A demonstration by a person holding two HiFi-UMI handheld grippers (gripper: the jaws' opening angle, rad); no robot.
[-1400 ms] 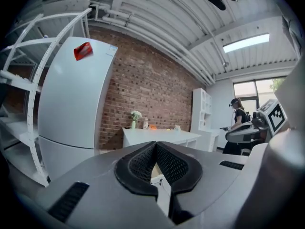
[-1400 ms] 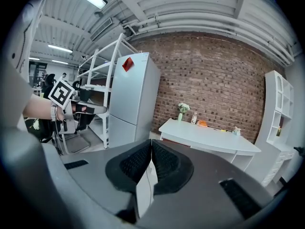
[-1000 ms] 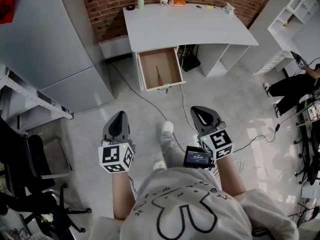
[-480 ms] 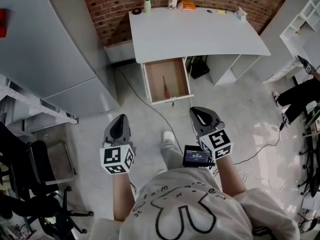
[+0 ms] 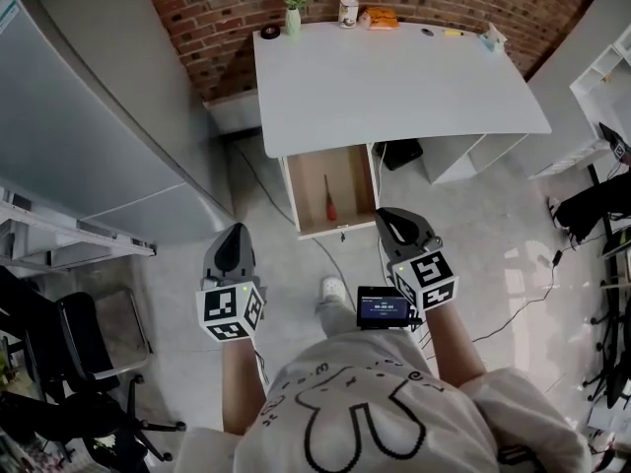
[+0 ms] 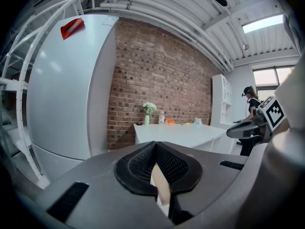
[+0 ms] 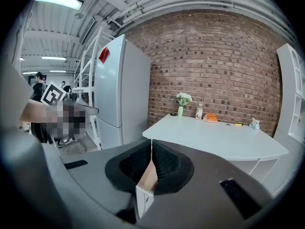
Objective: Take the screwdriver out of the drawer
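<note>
The wooden drawer (image 5: 293, 203) stands pulled out from under the white desk (image 5: 394, 77). In it lies the screwdriver (image 5: 330, 199), red handle towards me and shaft pointing to the desk. My left gripper (image 5: 235, 232) hangs over the floor, short of the drawer and to its left, shut with nothing in it. My right gripper (image 5: 392, 216) is just right of the drawer's front corner, also shut and empty. In the left gripper view the left gripper (image 6: 155, 146) points at the desk (image 6: 176, 132). In the right gripper view the pads of the right gripper (image 7: 152, 142) meet.
A grey fridge (image 5: 89, 116) stands left of the desk. A flower vase (image 5: 293, 18), a bottle (image 5: 347, 8) and an orange item (image 5: 380, 16) sit at the desk's back edge. A cable (image 5: 258, 170) runs across the floor. A black chair (image 5: 69, 363) is at lower left, a seated person (image 5: 603, 193) far right.
Both grippers and I have moved forward towards the desk; the open drawer is now much nearer to the gripper tips. Both grippers stay shut.
</note>
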